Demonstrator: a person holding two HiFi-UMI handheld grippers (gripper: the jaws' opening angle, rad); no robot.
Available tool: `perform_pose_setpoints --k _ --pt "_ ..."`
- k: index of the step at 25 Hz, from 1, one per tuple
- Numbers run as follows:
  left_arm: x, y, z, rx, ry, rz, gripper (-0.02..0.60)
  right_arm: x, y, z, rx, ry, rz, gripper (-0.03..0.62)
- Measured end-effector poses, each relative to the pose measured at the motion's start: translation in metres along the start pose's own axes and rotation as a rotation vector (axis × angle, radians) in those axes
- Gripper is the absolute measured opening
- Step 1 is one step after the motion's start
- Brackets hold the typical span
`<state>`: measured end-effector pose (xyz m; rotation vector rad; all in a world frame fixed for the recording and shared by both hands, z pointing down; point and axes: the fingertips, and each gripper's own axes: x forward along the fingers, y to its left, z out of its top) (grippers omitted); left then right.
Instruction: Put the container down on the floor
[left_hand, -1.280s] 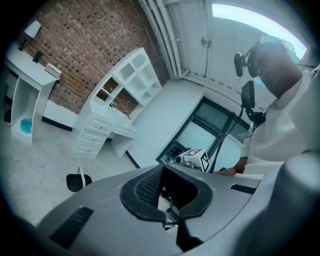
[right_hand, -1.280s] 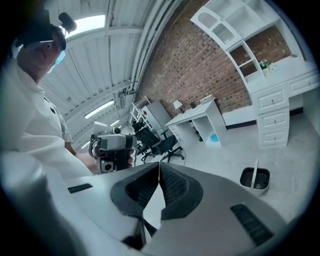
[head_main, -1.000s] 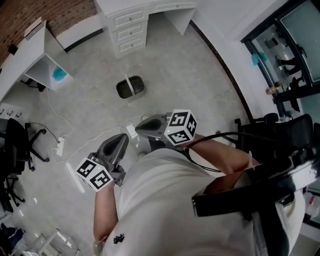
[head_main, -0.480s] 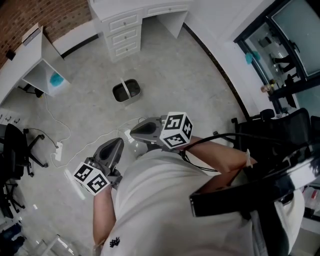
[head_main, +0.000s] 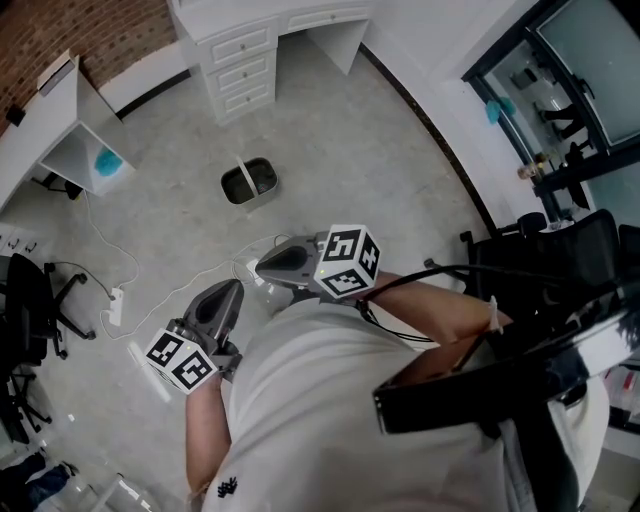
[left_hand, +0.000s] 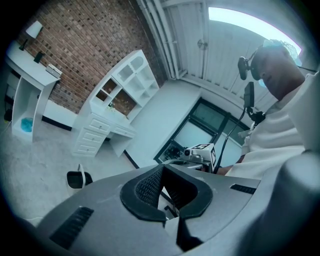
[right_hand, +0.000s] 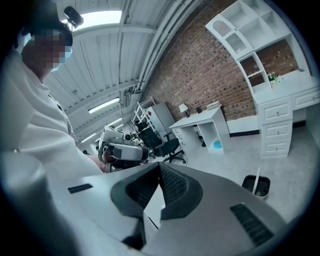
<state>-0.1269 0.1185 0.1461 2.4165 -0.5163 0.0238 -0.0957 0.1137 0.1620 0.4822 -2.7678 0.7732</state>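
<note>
Dark plastic with a white handle, the container (head_main: 250, 182) sits upright on the floor (head_main: 370, 150) well ahead, left tongs (head_main: 233, 288) and right tongs (head_main: 262, 267) both pressed together (nothing pinched), so the risk: a foot snagging that power strip (head_main: 116, 303).

Left gripper (head_main: 233, 288) closed, empty; right gripper (head_main: 262, 268) likewise; both near the torso

White 3-drawer unit (head_main: 244, 71) against brick wall (head_main: 100, 25), white desk (head_main: 40, 115) alongside, black office chair (head_main: 25, 300) near power strip (head_main: 117, 296)
</note>
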Motion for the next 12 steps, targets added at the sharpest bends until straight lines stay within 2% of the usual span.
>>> perform_pose_setpoints --k 12 --pt "0.0051 0.004 -0.0049 -0.002 0.017 -0.015 0.011 0.0027 -0.0033 -0.0057 0.006 0.002 -0.002 0.017"
